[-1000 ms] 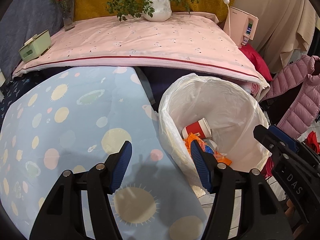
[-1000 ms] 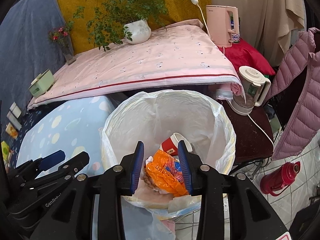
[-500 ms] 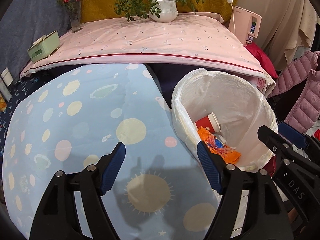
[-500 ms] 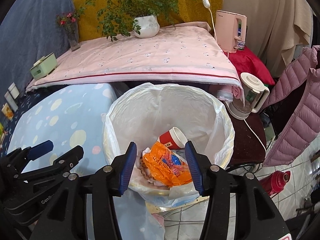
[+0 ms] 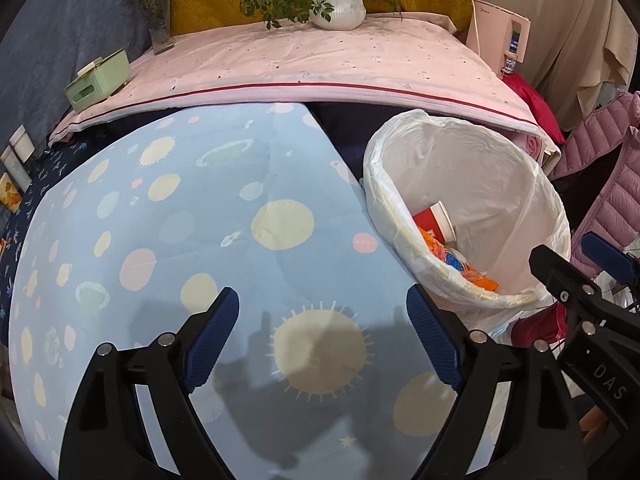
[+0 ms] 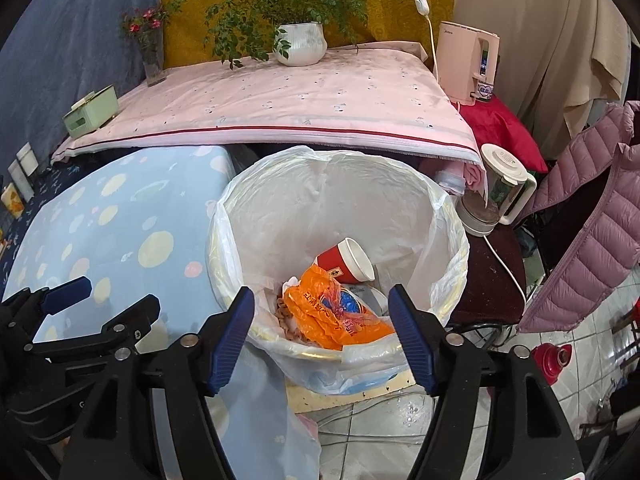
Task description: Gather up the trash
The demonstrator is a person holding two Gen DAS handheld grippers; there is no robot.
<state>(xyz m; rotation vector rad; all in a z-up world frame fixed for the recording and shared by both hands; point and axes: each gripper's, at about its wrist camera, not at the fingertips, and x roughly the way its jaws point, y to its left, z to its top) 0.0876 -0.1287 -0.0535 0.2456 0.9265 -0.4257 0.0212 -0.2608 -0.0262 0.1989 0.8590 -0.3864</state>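
A bin lined with a white bag (image 6: pixel 448 216) (image 5: pixel 532 184) stands beside the blue spotted table. Inside lie an orange plastic wrapper (image 6: pixel 336 316) (image 5: pixel 472 270) and a red paper cup (image 6: pixel 346 262) (image 5: pixel 434 222). My right gripper (image 6: pixel 322 338) is open and empty, above the bin's near rim. My left gripper (image 5: pixel 322 336) is open and empty over the blue spotted cloth (image 5: pixel 168 240), left of the bin. The right gripper also shows at the right edge of the left wrist view (image 5: pixel 584 264).
A pink-covered table (image 6: pixel 280 100) holds a potted plant (image 6: pixel 300 42), a flower vase (image 6: pixel 152 60) and a green box (image 6: pixel 90 110). A pink kettle (image 6: pixel 466 64), a white kettle (image 6: pixel 500 188), a pink jacket (image 6: pixel 588 216) and a red thermos (image 6: pixel 550 360) stand right of the bin.
Both grippers have pulled back and up from the bin. The right jaws opened wide, leaving the orange wrapper in the bin. The left gripper moved left over the blue cloth.
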